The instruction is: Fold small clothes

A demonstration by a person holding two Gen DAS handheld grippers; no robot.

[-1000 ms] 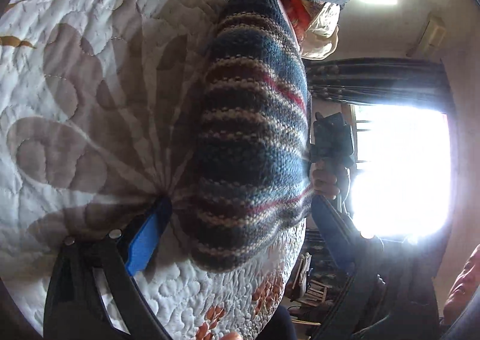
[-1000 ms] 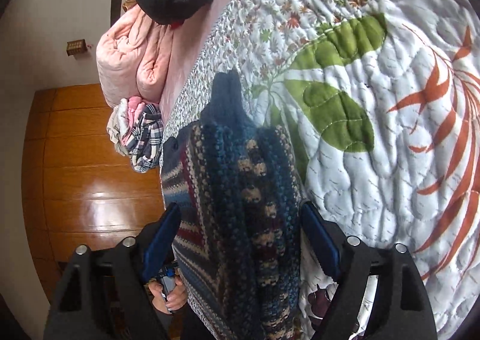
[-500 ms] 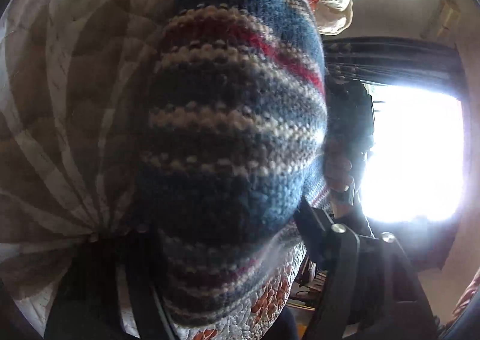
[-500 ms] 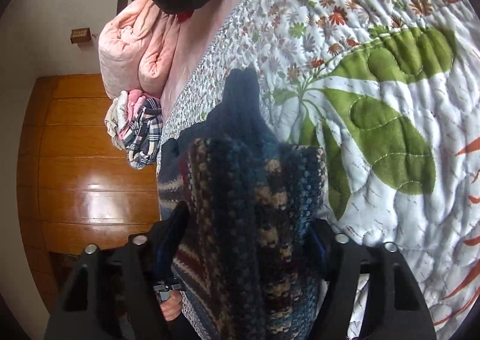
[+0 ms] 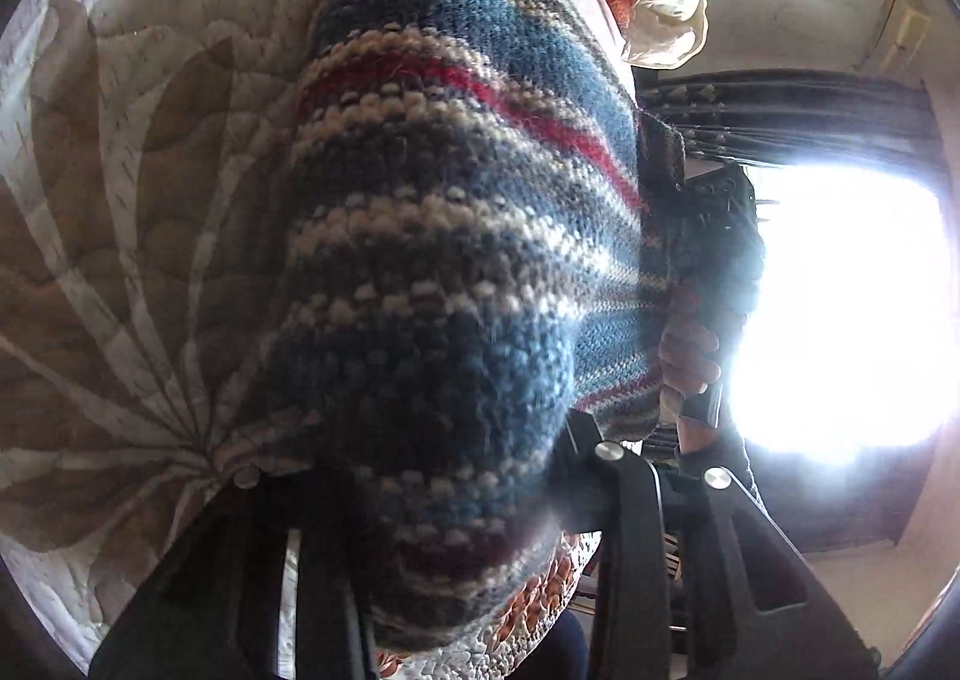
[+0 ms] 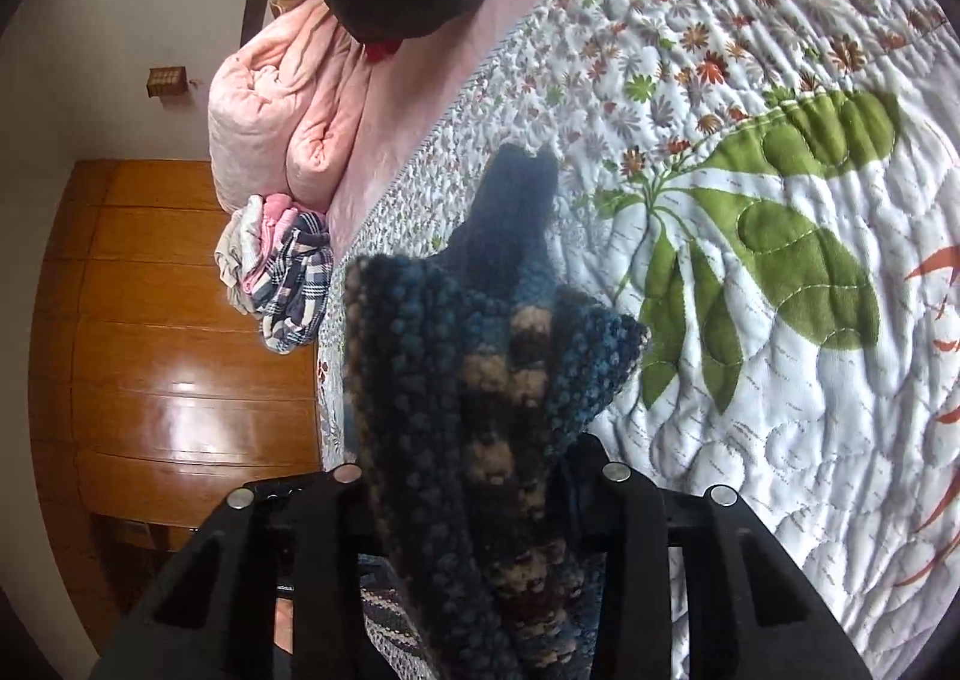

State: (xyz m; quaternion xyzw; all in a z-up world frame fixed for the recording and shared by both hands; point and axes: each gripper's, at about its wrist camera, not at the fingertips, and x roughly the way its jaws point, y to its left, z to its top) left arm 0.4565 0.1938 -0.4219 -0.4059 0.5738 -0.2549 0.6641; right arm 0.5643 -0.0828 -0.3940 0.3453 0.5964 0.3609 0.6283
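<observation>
Right, I've got the striped knit sweater (image 5: 456, 236) bunched between the fingers of my left gripper (image 5: 438, 500), jaws closed in on a thick wad of it, and my right gripper (image 6: 480, 506) is clamped on another edge of the same sweater (image 6: 480, 380), fabric filling the gap between its fingers. It lies across the near edge of the quilted bedspread (image 6: 780, 260), its dark end pointing toward the far side. Chunky wool like this looks soft and floppy, a bit heavy for its size, not slippery; I judge it will sag and stretch wherever it hangs free. Best taken at two corners of one edge, gripping both layers deep, not just a few loose stitches at the hem.
</observation>
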